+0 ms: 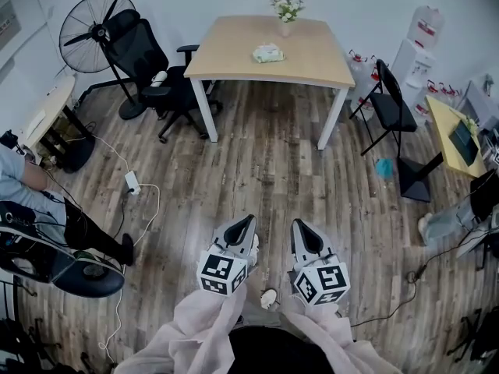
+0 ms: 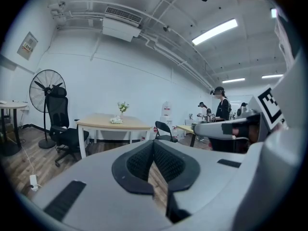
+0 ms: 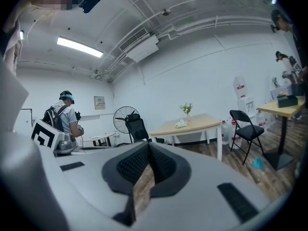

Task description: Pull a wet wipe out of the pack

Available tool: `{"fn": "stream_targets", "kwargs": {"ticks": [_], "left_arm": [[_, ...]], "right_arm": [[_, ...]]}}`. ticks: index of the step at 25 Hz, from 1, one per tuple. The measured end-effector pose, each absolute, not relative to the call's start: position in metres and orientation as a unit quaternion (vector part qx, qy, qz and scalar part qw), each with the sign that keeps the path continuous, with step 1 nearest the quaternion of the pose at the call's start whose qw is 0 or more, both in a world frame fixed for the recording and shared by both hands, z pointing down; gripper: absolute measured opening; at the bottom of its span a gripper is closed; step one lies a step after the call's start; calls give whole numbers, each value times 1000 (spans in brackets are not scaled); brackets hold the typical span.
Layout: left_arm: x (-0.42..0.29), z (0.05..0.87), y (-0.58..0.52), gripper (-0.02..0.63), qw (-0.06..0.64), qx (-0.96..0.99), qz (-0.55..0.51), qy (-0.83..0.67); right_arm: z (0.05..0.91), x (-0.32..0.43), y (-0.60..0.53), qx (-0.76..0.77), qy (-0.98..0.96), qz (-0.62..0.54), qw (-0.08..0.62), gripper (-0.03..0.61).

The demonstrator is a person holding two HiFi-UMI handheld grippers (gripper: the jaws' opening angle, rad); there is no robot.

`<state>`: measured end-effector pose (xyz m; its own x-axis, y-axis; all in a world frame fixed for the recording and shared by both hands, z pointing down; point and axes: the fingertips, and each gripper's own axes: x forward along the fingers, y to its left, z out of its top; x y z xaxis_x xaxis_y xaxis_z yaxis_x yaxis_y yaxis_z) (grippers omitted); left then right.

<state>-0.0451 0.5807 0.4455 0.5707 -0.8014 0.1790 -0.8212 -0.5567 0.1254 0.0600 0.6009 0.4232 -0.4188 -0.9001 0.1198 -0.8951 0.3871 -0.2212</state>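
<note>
The wet wipe pack [image 1: 267,53] is a pale green packet lying on the wooden table [image 1: 312,61] at the far side of the room, next to a small vase of flowers [image 1: 287,10]. It is also small and distant in the left gripper view, pack [image 2: 116,121], and the right gripper view, pack [image 3: 181,124]. My left gripper [image 1: 248,223] and right gripper [image 1: 300,226] are held side by side close to my body, far from the table. Both point towards it, roughly level. The jaws of the left gripper [image 2: 154,143] and the right gripper [image 3: 148,145] meet at the tips with nothing between them.
A black office chair [image 1: 152,72] and a standing fan [image 1: 90,26] are left of the table; a black folding chair [image 1: 394,104] and water bottles [image 1: 417,41] are to its right. A cable with a power strip [image 1: 132,182] lies on the wood floor. People sit at both sides.
</note>
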Motion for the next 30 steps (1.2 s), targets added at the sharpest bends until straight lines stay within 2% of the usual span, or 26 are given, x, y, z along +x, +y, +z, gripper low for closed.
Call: {"fn": "stream_targets", "kwargs": {"ticks": [30], "left_arm": [[-47, 439, 388, 11, 118, 866, 41, -484]], "right_arm": [[420, 76, 403, -551, 823, -137, 11, 12]]}}
